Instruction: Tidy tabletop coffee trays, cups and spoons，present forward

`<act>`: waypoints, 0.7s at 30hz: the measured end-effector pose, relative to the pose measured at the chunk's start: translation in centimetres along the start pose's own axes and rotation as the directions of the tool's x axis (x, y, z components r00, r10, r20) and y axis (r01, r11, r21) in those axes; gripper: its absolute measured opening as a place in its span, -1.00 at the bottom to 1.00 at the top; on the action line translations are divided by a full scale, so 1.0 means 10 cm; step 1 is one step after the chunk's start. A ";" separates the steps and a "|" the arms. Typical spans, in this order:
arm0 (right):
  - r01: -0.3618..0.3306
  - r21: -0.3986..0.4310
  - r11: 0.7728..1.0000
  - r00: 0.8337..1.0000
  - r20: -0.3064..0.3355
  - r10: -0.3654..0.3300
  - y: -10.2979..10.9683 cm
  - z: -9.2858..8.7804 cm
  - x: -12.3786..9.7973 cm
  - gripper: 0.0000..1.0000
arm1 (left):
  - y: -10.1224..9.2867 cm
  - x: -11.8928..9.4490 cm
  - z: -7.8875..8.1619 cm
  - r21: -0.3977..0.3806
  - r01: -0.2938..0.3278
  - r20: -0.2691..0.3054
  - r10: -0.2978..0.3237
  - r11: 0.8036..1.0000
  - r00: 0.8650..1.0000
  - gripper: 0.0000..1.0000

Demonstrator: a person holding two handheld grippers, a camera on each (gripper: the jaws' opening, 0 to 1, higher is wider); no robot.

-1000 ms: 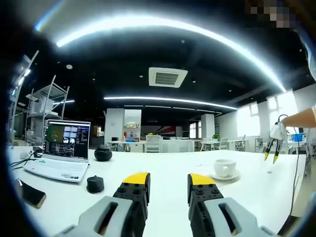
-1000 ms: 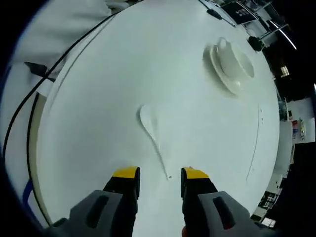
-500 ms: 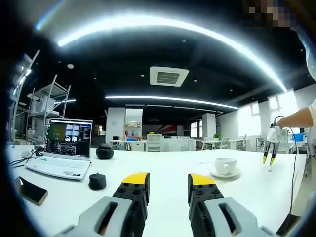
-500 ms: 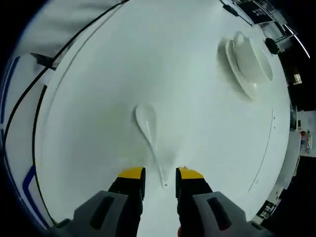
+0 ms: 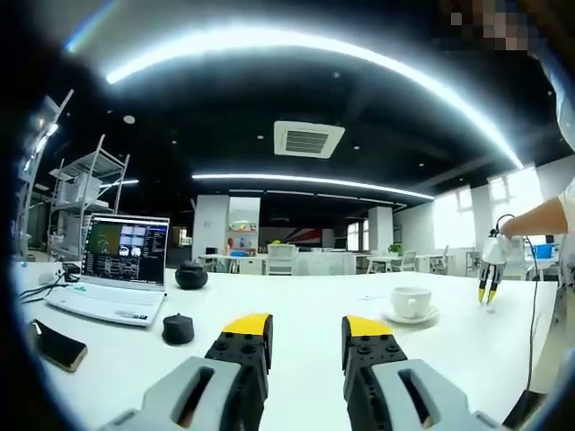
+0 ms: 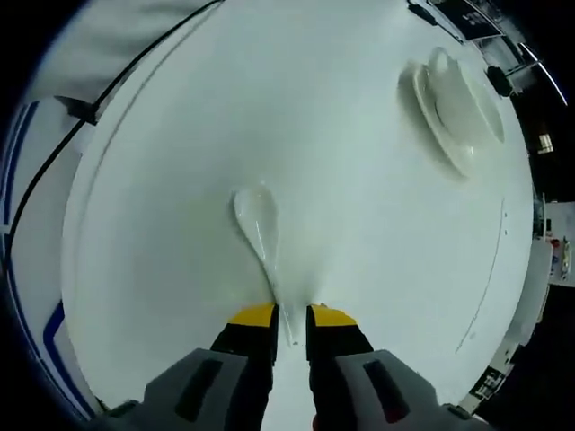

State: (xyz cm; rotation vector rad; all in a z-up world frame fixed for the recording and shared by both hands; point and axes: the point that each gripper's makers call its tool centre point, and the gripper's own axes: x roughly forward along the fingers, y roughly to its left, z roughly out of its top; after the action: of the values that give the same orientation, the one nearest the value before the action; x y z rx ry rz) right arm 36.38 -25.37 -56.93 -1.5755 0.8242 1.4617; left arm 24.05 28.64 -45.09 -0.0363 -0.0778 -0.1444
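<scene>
**White spoon handle lined up between the right jaws**

White ceramic spoon (image 6: 260, 235) is laid flat on the white tabletop (image 6: 341, 171), long axis running straight away from the right gripper (image 6: 291, 316), bowl at the far end. Jaws are nearly closed around the handle tip; firm contact can't be confirmed. Left gripper (image 5: 305, 325) is held parted, nothing between, well short of the white cup on its saucer (image 5: 410, 304).

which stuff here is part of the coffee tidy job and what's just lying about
Job: spoon, its handle between the right claw tips; cup on saucer; left claw, idle over the table.
Lying about: laptop, phone, black lid, black teapot.
</scene>
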 end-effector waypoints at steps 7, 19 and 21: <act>-0.020 0.012 1.000 1.000 0.008 0.020 0.03 -0.01 0.01 -0.86 | 0.00 0.02 -0.02 -0.013 0.000 0.002 0.000 1.000 1.000 -0.35; -0.026 0.045 0.999 1.000 -0.016 0.026 0.04 0.01 0.02 -0.90 | -0.02 0.01 -0.06 -0.028 0.001 -0.003 -0.002 1.000 1.000 -0.36; -0.026 0.049 0.998 1.000 -0.013 0.027 0.05 0.01 0.02 -0.90 | -0.01 0.01 -0.06 -0.030 0.000 -0.002 0.000 1.000 1.000 -0.36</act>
State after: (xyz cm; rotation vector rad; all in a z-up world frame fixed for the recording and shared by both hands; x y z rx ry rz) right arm 35.93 -25.49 -57.15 -1.5455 0.8852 1.4406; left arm 24.14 28.47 -45.72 -0.0666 -0.0737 -0.1457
